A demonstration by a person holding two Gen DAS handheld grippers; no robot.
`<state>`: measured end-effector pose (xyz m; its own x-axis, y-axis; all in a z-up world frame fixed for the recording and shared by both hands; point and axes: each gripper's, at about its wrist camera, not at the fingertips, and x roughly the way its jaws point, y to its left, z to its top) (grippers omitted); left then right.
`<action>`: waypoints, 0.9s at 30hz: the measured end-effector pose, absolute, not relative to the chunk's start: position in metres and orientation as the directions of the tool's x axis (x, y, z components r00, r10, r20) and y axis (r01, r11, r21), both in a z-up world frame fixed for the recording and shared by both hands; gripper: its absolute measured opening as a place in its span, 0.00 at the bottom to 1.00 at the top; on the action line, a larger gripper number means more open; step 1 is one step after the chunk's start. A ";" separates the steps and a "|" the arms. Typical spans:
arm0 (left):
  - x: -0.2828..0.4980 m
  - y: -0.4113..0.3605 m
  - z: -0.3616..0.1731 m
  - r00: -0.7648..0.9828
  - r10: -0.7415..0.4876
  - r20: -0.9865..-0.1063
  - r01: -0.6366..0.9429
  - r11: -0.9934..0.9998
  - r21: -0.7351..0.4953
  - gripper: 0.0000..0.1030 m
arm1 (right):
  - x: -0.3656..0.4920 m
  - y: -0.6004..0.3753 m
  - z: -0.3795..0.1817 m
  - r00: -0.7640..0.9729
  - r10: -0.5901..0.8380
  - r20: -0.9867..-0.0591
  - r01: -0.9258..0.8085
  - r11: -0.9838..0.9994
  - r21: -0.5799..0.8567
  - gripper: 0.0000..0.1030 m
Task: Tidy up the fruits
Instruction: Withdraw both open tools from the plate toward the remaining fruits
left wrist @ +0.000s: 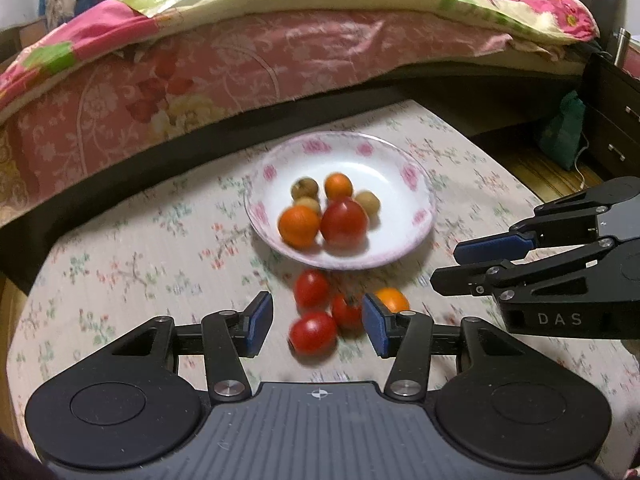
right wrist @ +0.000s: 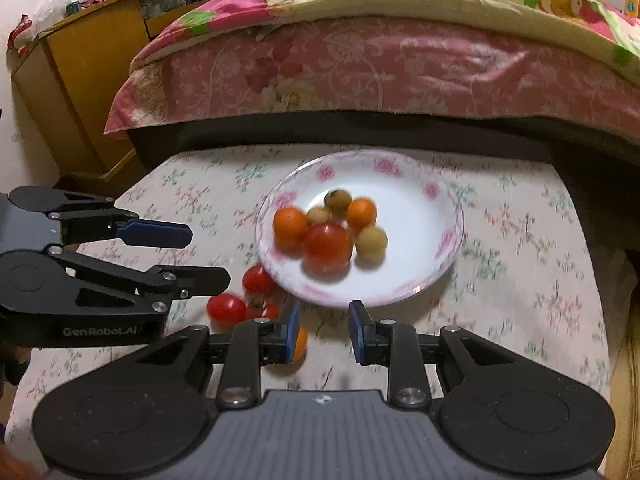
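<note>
A white plate with pink flowers [left wrist: 412,176] [right wrist: 424,184] holds two oranges, one red tomato [left wrist: 343,220] [right wrist: 327,245] and three small brown fruits. Three red tomatoes [left wrist: 313,333] [right wrist: 226,309] and one orange [left wrist: 394,298] [right wrist: 299,342] lie on the cloth just in front of the plate. My left gripper [left wrist: 316,320] is open, with the loose tomatoes between its fingers. My right gripper [right wrist: 323,330] is open and empty, just in front of the plate, with the loose orange behind its left finger.
The fruit lies on a table with a floral cloth [left wrist: 140,260] [right wrist: 520,280]. A bed with pink bedding [left wrist: 240,60] [right wrist: 360,72] stands close behind. A wooden cabinet [right wrist: 80,80] is at the left, dark drawers [left wrist: 612,120] at the right.
</note>
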<state>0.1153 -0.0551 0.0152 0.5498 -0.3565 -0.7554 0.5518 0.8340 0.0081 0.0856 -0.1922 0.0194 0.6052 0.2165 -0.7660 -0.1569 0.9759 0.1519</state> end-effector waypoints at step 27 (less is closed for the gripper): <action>0.103 -0.038 -0.014 0.470 -0.358 -0.806 0.563 0.826 -0.039 0.62 | 0.090 -0.170 -0.023 0.530 0.279 -0.800 -0.234 0.956 0.178 0.37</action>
<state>0.1029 -0.0378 -0.0143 0.4702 -0.3585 -0.8065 0.5629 0.8256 -0.0388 0.0903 -0.1704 -0.0231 0.5304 0.2792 -0.8005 -0.2340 0.9557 0.1782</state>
